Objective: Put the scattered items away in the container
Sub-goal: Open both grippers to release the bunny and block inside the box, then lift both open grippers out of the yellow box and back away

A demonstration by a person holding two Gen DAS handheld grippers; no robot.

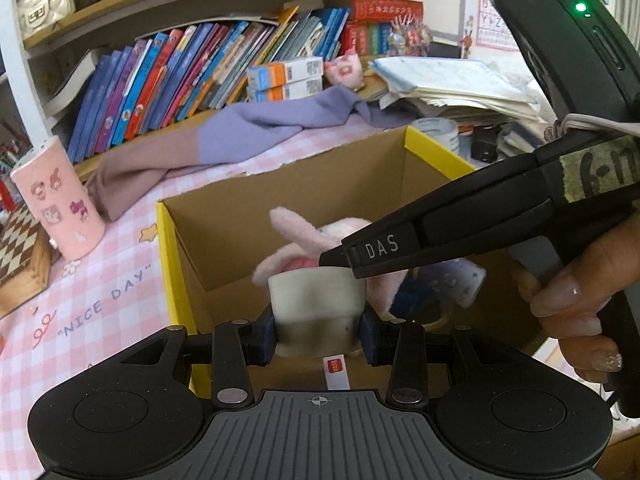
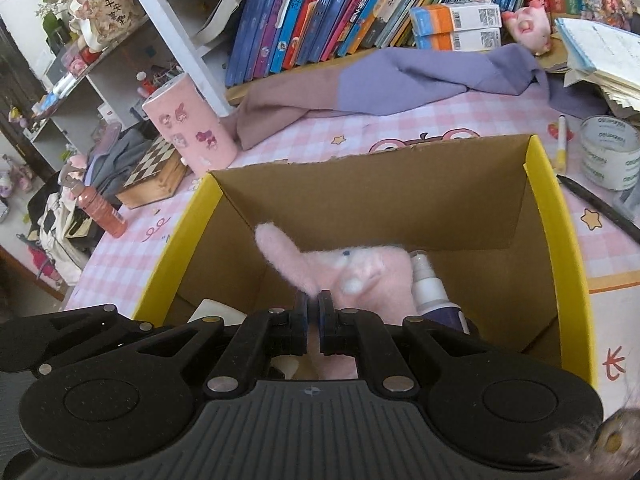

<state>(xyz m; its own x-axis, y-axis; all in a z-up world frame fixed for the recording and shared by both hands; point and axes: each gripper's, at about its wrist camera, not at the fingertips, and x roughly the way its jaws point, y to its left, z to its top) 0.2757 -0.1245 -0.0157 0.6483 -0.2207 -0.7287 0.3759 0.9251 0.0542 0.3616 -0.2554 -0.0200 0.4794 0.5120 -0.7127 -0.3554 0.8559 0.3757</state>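
Note:
A yellow-edged cardboard box stands open on the pink checked tablecloth. My left gripper is shut on a white cup-like object and holds it over the box. My right gripper is shut on the pink plush toy, which hangs inside the box; the plush also shows in the left wrist view, behind the right gripper's body. A white and purple spray bottle lies in the box beside the plush.
A pink cylinder with stickers, a chessboard box, a purple and mauve cloth, a tape roll, pens and paper stacks lie on the table. Bookshelves stand behind.

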